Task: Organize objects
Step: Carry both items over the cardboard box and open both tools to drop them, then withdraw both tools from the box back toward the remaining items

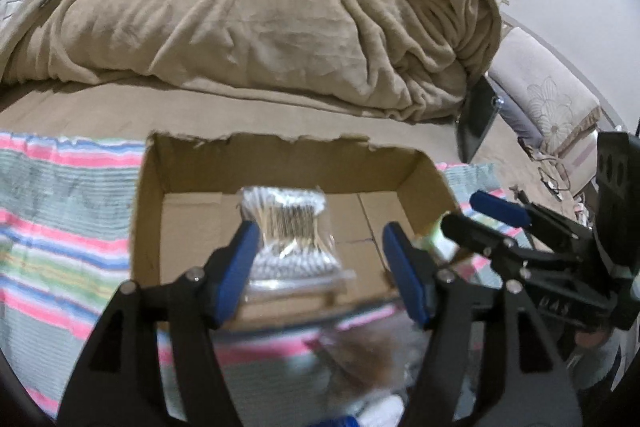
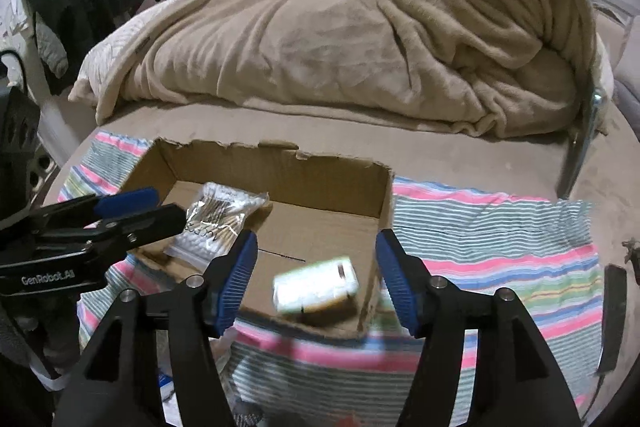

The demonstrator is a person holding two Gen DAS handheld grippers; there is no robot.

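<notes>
Item 1: cotton-swab bag (image 1: 290, 227), clear plastic, wooden-stemmed swabs visible. Location: inside the cardboard box (image 1: 280, 163), toward its left half. In the left wrist view it sits between the blue pads of the left gripper (image 1: 320, 267); the jaws stand apart and neither pad presses on it, so it reads as released.

Item 2: small white-and-green carton (image 2: 316, 285), blurred. Location: at the box's near right corner, between the spread jaws of the right gripper (image 2: 316, 275), which also hold nothing. The blur suggests it may be in mid-drop; whether it has settled on the floor of the box cannot be told.

Container: 1 open-topped cardboard box, upper edge torn and ragged, resting on a striped cloth (image 2: 500, 227) spread over a bed. Contents: items 1 and 2 only, as far as visible; the rest of the floor is bare.

Surroundings: heaped beige blanket (image 1: 260, 19) behind the box; loose items in the blurred near foreground, not identifiable.

Risks, judged:
- The carton lies close to the near wall; a tumble or bounce could put it on the rim or out onto the cloth.
- Both grippers work tight at 1 small box; pulling back carelessly could knock fingers together or snag the bag's plastic.
- The soft bed may let a nudged box tip.
</notes>
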